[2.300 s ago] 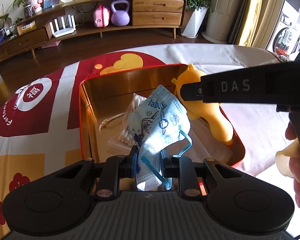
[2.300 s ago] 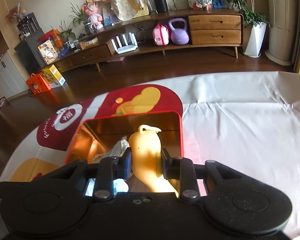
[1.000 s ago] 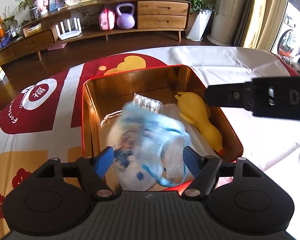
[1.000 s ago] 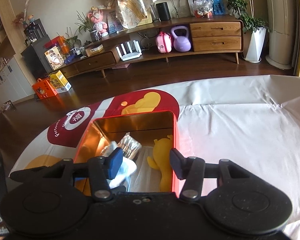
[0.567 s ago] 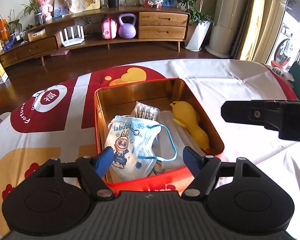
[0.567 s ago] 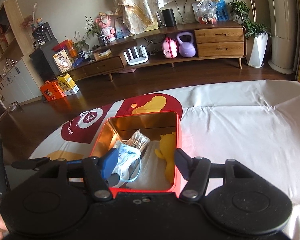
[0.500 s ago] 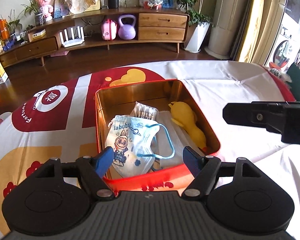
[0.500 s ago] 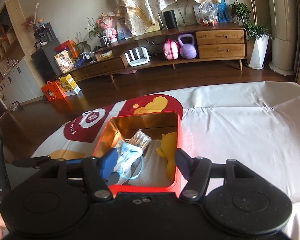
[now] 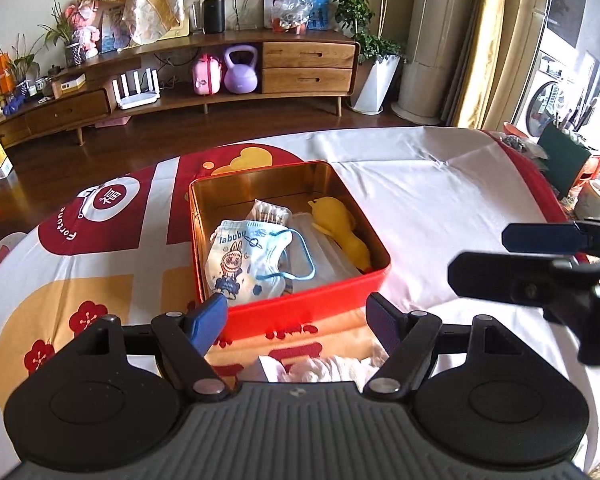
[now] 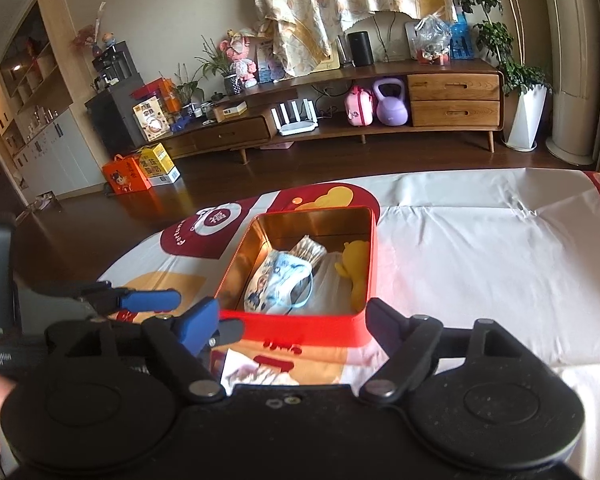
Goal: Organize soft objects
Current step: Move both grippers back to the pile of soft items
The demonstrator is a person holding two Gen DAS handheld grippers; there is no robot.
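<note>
Lying limp inside the red tin (image 9: 300, 304), the face mask (image 9: 249, 261) is light; pinch its ear-loop. Left gripper (image 9: 296, 320) and right gripper (image 10: 290, 322): jaws wide, empty, the right's having just been opening.

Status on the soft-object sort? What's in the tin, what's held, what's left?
Done: the mask, yellow toy and swab pack lie in the red tin. In hand: nothing. The left tongs and right tongs are open and empty; the right's jaws have just been opening. Left: white crumpled stuff on the cloth before the tin, partly hidden, may still need packing.
</note>
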